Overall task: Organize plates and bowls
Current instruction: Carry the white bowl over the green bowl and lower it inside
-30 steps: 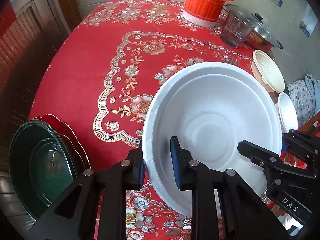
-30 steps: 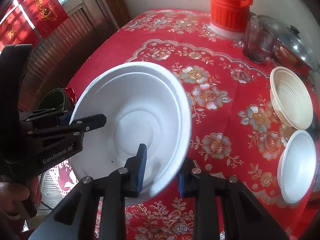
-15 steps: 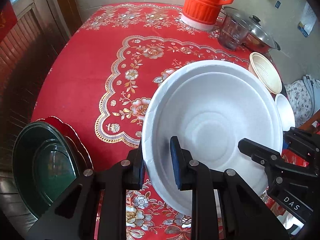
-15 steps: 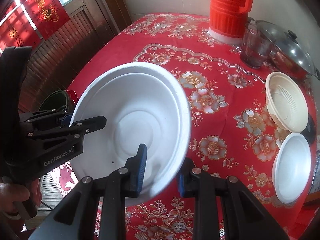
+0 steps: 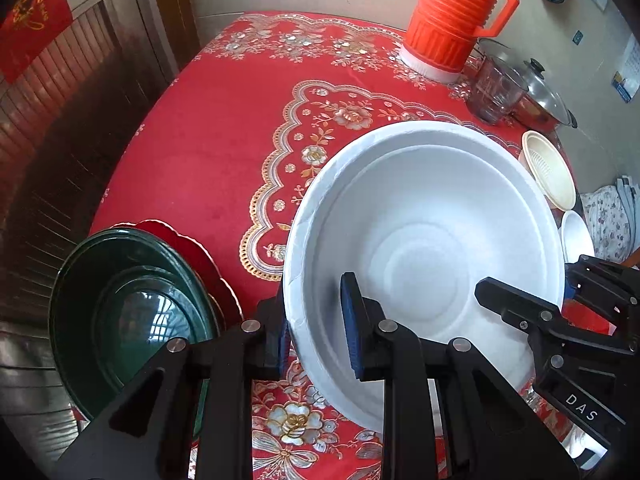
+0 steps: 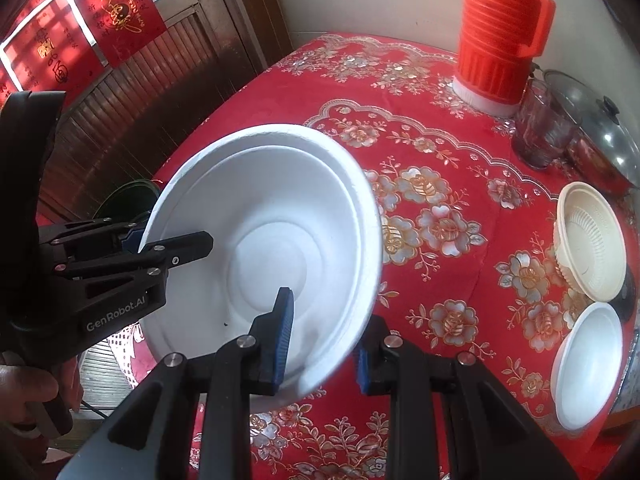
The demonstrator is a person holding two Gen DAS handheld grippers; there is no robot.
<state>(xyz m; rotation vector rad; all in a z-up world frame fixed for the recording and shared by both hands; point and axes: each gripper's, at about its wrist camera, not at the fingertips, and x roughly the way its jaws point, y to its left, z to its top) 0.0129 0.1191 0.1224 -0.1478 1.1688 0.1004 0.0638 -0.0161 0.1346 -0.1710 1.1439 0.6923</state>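
Observation:
A large white foam bowl (image 5: 424, 240) hangs tilted above the red flowered tablecloth, held from both sides. My left gripper (image 5: 316, 328) is shut on its near left rim, one blue pad inside and one outside. My right gripper (image 6: 324, 344) is shut on the opposite rim (image 6: 352, 336) in the same way. Each gripper shows in the other's view: the right gripper (image 5: 520, 312) at the bowl's right edge, the left gripper (image 6: 172, 244) at its left edge. A second inner rim line suggests nested bowls; I cannot tell for sure.
A dark green bowl (image 5: 128, 320) sits on a red scalloped plate (image 5: 192, 248) at the table's near left edge. A cream bowl (image 6: 588, 240) and a small white bowl (image 6: 588, 364) lie at the right. An orange thermos (image 5: 452, 16), a glass cup (image 5: 496, 92) and a lidded pot (image 5: 544, 92) stand at the back.
Both grippers have risen and shifted a little with the white bowl still clamped between them. The table looks farther below, and more of the wall and thermos shows.

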